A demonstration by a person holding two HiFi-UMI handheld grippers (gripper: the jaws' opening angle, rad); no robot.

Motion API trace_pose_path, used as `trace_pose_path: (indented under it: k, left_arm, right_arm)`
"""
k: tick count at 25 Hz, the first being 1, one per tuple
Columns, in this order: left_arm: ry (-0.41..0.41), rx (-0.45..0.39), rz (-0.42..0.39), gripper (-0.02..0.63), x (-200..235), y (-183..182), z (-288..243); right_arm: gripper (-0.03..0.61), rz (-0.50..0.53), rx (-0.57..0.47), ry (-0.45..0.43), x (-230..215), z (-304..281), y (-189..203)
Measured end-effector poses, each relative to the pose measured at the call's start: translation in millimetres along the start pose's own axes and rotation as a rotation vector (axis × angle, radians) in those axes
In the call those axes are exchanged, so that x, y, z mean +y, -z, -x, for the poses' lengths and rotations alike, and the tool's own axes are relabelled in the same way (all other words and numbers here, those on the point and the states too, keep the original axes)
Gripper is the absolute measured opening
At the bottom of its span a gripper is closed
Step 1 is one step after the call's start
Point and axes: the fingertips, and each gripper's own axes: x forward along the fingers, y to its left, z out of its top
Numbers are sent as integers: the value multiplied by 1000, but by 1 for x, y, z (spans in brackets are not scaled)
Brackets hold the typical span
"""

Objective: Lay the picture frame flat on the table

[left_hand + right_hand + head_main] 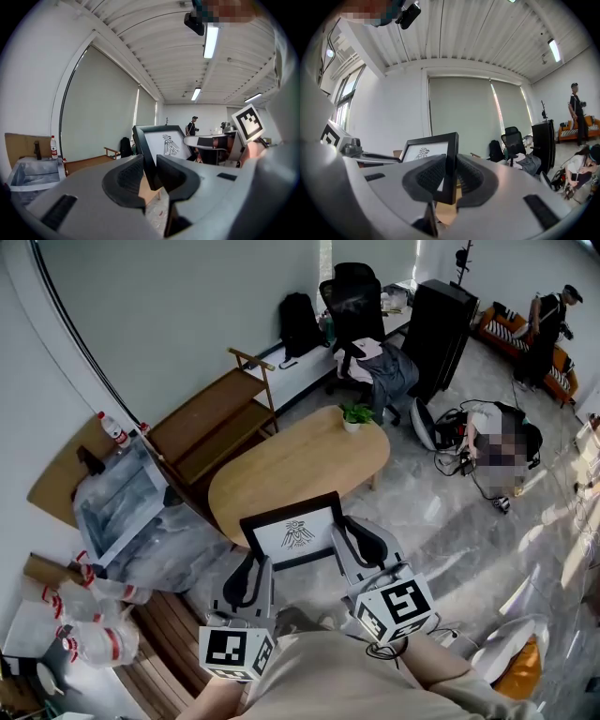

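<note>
A black picture frame (296, 532) with a white sheet and a bird emblem is held up over the near end of the oval wooden table (291, 465), tilted back. My left gripper (255, 576) is shut on the frame's left edge, and the frame (161, 145) rises between its pads. My right gripper (349, 542) is shut on the right edge, with the frame (440, 150) clamped between its pads. Whether the frame's lower edge touches the table is hidden.
A small potted plant (355, 415) stands at the table's far end. A wooden bench (211, 432) and a plastic-wrapped bin (117, 498) lie to the left, an office chair (356, 310) and black cabinet (439, 324) behind. A person (487, 437) sits on the floor at right.
</note>
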Motion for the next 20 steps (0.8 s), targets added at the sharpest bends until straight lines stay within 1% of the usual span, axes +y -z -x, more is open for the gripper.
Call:
trace_pose_path:
  k: [5, 12, 20]
  left_arm:
    - [-6, 16, 9, 84, 0, 7, -10]
    - [-1, 24, 13, 84, 10, 17, -40]
    - [-3, 36, 27, 84, 35, 21, -84]
  right_arm:
    - [54, -16, 7, 1, -8, -7, 6]
    - [54, -34, 28, 14, -28, -26, 23]
    - [54, -51, 74, 23, -51, -72, 33]
